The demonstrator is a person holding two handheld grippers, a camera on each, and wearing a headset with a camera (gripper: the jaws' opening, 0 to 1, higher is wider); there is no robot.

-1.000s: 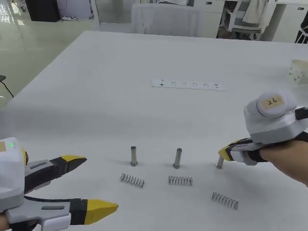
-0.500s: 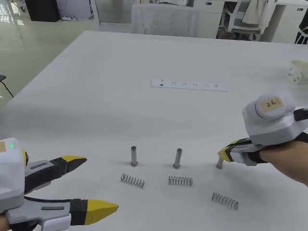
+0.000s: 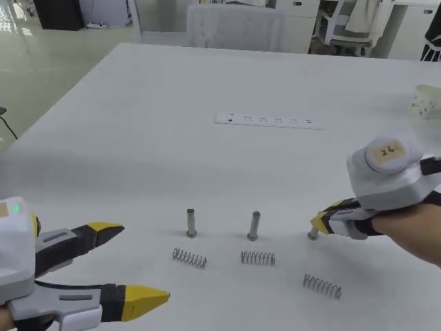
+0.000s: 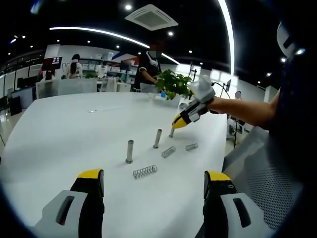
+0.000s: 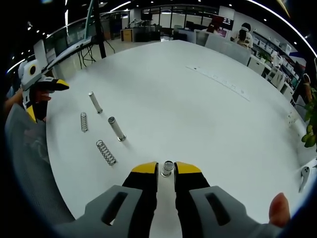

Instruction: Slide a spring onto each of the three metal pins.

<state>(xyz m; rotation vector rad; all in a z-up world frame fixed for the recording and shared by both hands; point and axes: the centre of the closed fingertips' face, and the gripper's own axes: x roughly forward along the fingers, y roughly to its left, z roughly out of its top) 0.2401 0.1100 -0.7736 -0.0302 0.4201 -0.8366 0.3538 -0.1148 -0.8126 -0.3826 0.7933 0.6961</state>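
Nearest, the left gripper (image 3: 135, 263) hangs low over the smooth white table (image 3: 172, 152), its grey jaws with yellow rubbery tips spread wide and holding nothing. Just beyond lie three thin wire coil springs on their sides: the left spring (image 3: 189, 258), the middle spring (image 3: 258, 258) and the right spring (image 3: 322, 287), each apart from the pins. Behind them three short steel cylinders stand upright on flared feet: the left pin (image 3: 191, 223), the middle pin (image 3: 254, 226) and the right pin (image 3: 313, 234). The right gripper (image 5: 167, 169) has its yellow tips pinched around the rounded head of the right pin. Farther off lie a flat white power strip (image 3: 269, 121) and a pale chair (image 3: 238, 27).
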